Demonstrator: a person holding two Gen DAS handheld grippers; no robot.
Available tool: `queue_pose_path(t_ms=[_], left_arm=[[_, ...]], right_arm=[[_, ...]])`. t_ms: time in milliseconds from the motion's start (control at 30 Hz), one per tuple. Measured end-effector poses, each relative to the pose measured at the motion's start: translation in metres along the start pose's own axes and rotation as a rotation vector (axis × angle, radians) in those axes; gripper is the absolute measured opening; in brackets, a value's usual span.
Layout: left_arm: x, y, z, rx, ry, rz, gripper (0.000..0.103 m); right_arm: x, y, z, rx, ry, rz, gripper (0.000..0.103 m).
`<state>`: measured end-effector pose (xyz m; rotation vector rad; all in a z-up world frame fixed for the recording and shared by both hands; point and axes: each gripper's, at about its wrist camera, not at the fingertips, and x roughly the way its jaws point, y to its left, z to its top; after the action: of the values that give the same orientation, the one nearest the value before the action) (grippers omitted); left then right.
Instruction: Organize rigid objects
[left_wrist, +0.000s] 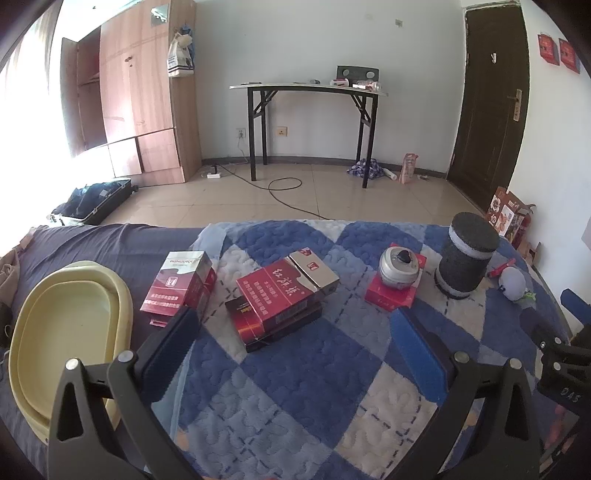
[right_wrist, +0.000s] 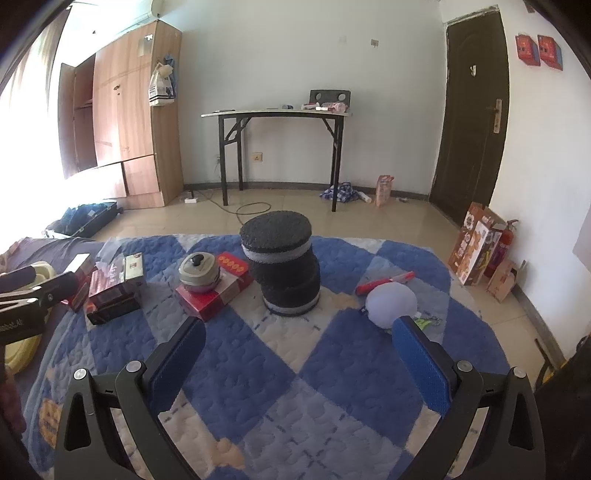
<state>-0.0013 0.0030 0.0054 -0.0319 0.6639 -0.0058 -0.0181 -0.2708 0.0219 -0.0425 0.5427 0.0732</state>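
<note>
Both grippers, the left gripper (left_wrist: 291, 325) and the right gripper (right_wrist: 299, 332), hold their fingers wide apart and empty over the quilt (left_wrist: 295, 387), and the left one is nearer the stacked cigarette boxes (left_wrist: 284, 295), lying slantwise straight ahead, with the yellow tub (left_wrist: 70, 328) by the left edge.

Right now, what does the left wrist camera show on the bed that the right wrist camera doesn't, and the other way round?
Only the left wrist view shows the whole yellow basin and the upright red carton. Only the right wrist view shows the red pen clearly, and the full white plush ball. Both show the black foam cylinder, the small pot on its red box, and open claws.
</note>
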Motion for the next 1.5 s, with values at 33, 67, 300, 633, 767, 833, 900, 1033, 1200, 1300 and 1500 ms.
queue_pose_path(t_ms=[33,67,300,633,767,833,900,1033,1200,1300,1500], left_arm=[[0.0001,0.0001,0.0002,0.005,0.001,0.003,0.103],[0.0003,0.0001,-0.0001,0.008,0.002,0.005,0.103],[0.0029,-0.0031,-0.0033,0.017,0.006,0.004,0.103],[0.0054,-0.0057,-0.0043,0.019,0.005,0.003,0.103],[0.0066,-0.0058,-0.0054,0.016,0.001,0.006,0.103],[0.0057,-0.0052,-0.0048,0.017,0.002,0.005,0.103],[0.0057,-0.0052,-0.0048,0.018,0.001,0.005,0.103],[0.0069,-0.0060,-0.0043,0.030,0.007,0.005,0.103],[0.0043,-0.0065,-0.0039,0.028,0.008,0.000,0.103],[0.0043,-0.0064,-0.0039,0.030,0.009,0.001,0.103],[0.0044,-0.0063,-0.0038,0.030,0.010,0.001,0.103]], right_arm=[[-0.0001,0.0002,0.0004,0.002,0.000,0.002,0.103],[0.0000,0.0006,0.0003,0.000,-0.002,0.001,0.103],[0.0041,0.0038,-0.0021,-0.016,0.014,0.004,0.103],[0.0062,0.0038,-0.0020,-0.020,0.018,0.004,0.103],[0.0070,0.0036,-0.0024,-0.021,0.019,0.004,0.103],[0.0069,0.0037,-0.0028,-0.022,0.019,0.005,0.103],[0.0070,0.0038,-0.0029,-0.024,0.018,0.003,0.103],[0.0076,0.0056,-0.0045,-0.033,0.017,0.000,0.103],[0.0078,0.0063,-0.0044,-0.034,0.020,0.003,0.103],[0.0081,0.0071,-0.0046,-0.041,0.019,-0.004,0.103],[0.0096,0.0084,-0.0041,-0.045,0.023,-0.001,0.103]])
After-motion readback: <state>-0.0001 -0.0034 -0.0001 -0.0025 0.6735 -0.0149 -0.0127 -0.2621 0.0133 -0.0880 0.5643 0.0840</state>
